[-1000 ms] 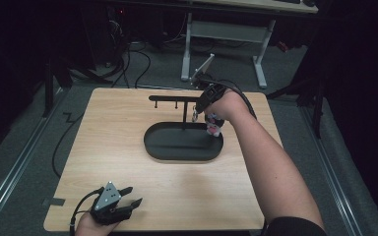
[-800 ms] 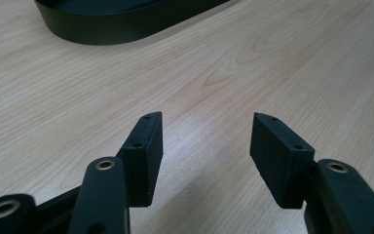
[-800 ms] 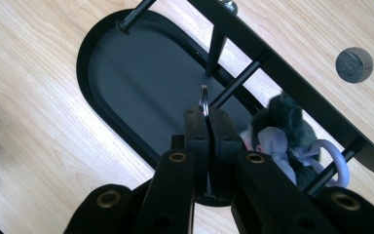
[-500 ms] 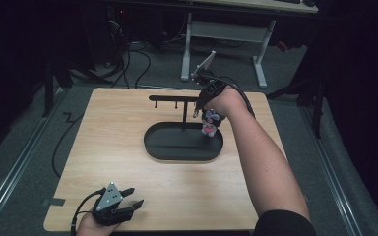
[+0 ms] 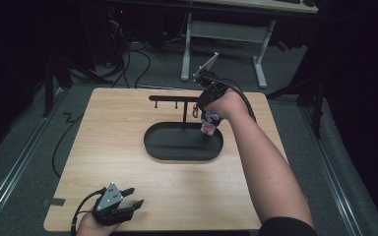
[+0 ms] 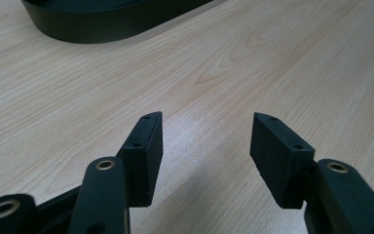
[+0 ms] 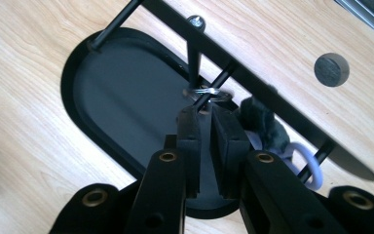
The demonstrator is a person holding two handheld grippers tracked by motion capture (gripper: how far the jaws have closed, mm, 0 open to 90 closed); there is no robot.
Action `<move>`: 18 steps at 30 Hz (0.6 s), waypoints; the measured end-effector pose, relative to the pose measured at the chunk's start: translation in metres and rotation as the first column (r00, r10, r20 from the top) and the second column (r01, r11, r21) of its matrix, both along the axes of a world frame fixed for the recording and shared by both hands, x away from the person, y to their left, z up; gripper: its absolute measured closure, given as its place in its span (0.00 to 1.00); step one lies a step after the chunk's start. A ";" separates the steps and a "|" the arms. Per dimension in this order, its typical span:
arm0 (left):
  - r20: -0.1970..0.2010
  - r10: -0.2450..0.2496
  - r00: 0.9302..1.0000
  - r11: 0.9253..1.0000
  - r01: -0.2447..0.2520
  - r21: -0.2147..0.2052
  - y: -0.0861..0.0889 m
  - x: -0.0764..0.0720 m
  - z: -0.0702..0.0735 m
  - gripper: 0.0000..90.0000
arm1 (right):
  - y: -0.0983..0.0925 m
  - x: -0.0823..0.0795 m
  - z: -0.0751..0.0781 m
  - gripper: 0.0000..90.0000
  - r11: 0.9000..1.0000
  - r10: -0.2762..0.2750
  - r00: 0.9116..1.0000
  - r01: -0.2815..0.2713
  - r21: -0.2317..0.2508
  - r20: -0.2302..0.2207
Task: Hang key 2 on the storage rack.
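While hung, keychain (image 7: pixel 200 91) just beyond hand-held gripper (image 7: pixel 205 114)

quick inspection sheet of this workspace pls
surface: wooden table, bare wood
job's things: black oval tray with hook rack; key ring on a peg, plush charm hanging below
clutter: grey round disc beside the rack
grippers: left gripper open, resting on the table; right gripper jaws have just been opening at the key ring, nothing between them
cables: one trails from each gripper; floor cables behind
surroundings: dark room, white desk frame
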State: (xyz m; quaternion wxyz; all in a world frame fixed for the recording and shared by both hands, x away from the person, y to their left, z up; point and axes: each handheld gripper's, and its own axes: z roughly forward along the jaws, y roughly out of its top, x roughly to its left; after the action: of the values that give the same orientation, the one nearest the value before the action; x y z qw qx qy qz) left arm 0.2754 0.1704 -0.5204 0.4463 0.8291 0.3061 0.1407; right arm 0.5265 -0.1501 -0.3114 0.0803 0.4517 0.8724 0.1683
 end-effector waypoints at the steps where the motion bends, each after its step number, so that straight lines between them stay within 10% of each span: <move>1: 0.000 0.000 1.000 1.000 0.000 0.001 0.000 0.000 0.000 0.52 | -0.001 -0.003 -0.001 0.91 1.000 0.003 1.000 -0.003 0.001 0.004; 18: -0.010 -0.012 1.000 1.000 0.012 0.015 -0.004 0.001 -0.003 0.51 | -0.013 -0.044 -0.045 0.69 0.996 0.021 0.999 -0.023 0.089 0.023</move>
State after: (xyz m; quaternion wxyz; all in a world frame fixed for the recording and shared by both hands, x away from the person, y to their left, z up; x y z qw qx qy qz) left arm 0.2767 0.1664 -0.5230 0.4393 0.8349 0.3025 0.1360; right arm 0.4822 -0.1628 -0.3569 0.0680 0.4431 0.8681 0.2130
